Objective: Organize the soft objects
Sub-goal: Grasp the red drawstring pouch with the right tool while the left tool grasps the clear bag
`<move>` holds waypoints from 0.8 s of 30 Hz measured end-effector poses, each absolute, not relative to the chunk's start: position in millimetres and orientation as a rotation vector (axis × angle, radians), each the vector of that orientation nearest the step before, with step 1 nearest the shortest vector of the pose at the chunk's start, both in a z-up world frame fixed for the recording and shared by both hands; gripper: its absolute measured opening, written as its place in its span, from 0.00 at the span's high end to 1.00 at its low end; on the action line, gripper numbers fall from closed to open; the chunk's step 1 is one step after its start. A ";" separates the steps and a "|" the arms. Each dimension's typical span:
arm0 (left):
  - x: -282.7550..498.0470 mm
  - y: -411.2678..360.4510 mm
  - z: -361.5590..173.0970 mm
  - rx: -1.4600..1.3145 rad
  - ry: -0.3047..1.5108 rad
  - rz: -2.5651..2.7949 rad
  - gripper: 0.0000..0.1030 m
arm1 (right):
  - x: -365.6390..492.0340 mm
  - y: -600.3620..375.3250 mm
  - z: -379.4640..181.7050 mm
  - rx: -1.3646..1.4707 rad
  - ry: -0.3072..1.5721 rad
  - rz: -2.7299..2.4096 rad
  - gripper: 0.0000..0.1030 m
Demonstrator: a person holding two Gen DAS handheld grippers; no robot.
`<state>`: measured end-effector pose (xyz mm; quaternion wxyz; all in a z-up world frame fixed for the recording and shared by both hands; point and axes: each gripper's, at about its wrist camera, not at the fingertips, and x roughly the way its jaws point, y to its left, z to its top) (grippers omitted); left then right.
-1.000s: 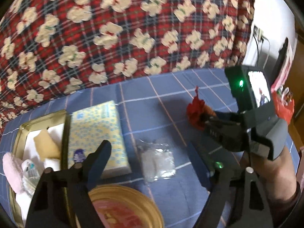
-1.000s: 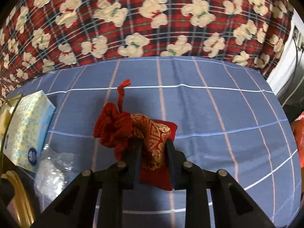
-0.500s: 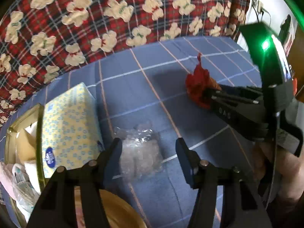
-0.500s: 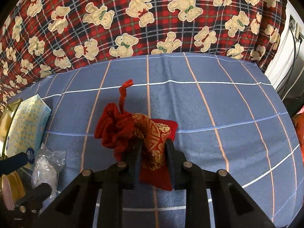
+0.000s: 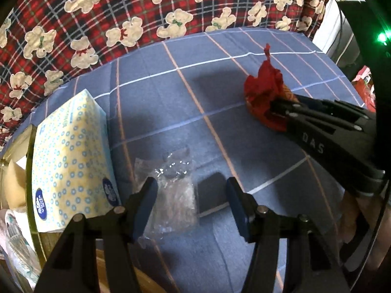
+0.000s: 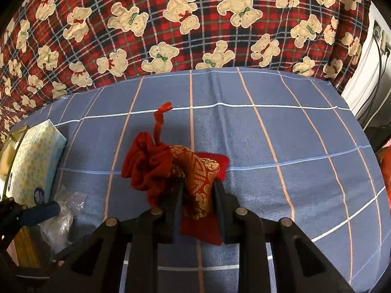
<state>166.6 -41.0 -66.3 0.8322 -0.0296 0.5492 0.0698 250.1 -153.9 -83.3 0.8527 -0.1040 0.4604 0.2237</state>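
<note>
A clear plastic bag (image 5: 174, 190) lies on the blue checked cloth (image 5: 171, 102). My left gripper (image 5: 191, 185) hangs low over it, jaws apart. The bag sits between the pads, close to the left pad, and neither pad presses on it. To the right, my right gripper (image 6: 198, 183) is shut on a red and gold drawstring pouch (image 6: 156, 161), which rests on the cloth with its cord sticking up. The left wrist view shows that pouch (image 5: 264, 92) at the tip of the right gripper (image 5: 276, 105). One blue-padded left finger (image 6: 41, 213) shows in the right wrist view.
A yellow and blue tissue pack (image 5: 70, 151) lies left of the bag, against a gold tin (image 5: 29, 171) holding soft items. A red plaid blanket with teddy bears (image 6: 183, 24) rises behind the cloth. A white wall with cables (image 6: 366, 78) is at the right.
My left gripper came down and forward over the plastic bag, and its jaws narrowed around it. The right gripper kept still with the pouch.
</note>
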 end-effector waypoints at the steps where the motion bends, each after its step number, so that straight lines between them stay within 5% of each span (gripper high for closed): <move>1: 167.0 -42.2 -67.6 -0.052 1.170 0.156 0.44 | 249.7 -153.6 -83.4 -0.222 0.968 0.471 0.75; 3: 167.1 -43.4 -69.0 -0.039 1.170 0.165 0.46 | 249.9 -154.3 -84.0 -0.219 0.965 0.474 0.75; 5: 167.2 -41.0 -69.5 -0.013 1.156 0.195 0.78 | 249.4 -154.4 -84.8 -0.216 0.965 0.475 0.75; 10: 163.1 -33.9 -66.4 -0.051 1.137 0.174 0.91 | 249.3 -155.8 -86.4 -0.212 0.965 0.477 0.75; 24: 120.9 -10.7 -24.0 -0.200 0.834 0.087 0.94 | 243.6 -155.4 -77.6 -0.160 0.911 0.527 0.76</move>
